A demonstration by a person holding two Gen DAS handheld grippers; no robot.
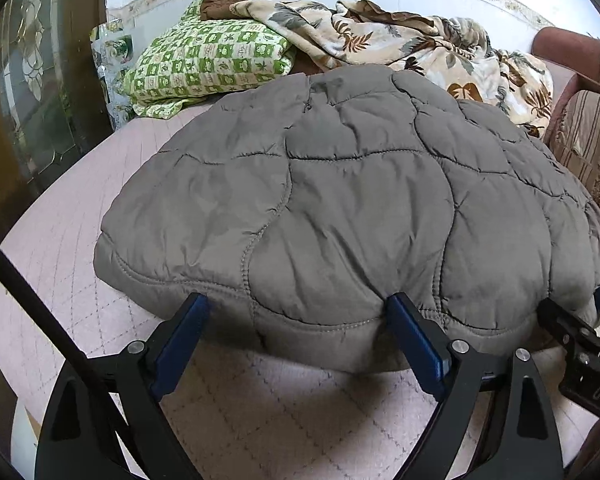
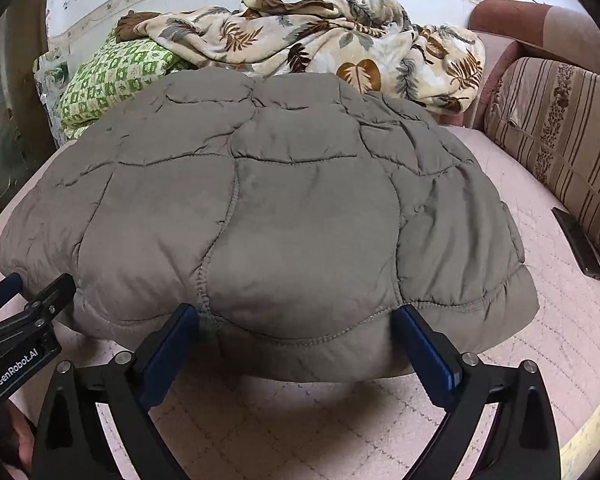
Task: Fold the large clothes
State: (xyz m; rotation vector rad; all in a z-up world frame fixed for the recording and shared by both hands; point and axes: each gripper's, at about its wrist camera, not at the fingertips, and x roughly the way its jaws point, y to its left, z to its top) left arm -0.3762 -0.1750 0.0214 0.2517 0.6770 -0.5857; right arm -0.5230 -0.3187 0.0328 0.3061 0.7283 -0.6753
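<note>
Left gripper [image 1: 298, 306] spread wide at near edge of folded grey quilted jacket [image 1: 340, 200]. Beyond it, green checked pillow [image 1: 208, 64] and leaf-print blanket [image 1: 420, 44]

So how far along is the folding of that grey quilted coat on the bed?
The grey quilted coat already lies as a compact folded bundle on the pink bedspread. Both the left gripper and right gripper sit at its near edge with jaws wide open, gripping nothing. Left: perhaps one more fold or tidying; the leaf-print blanket behind lies crumpled.
</note>
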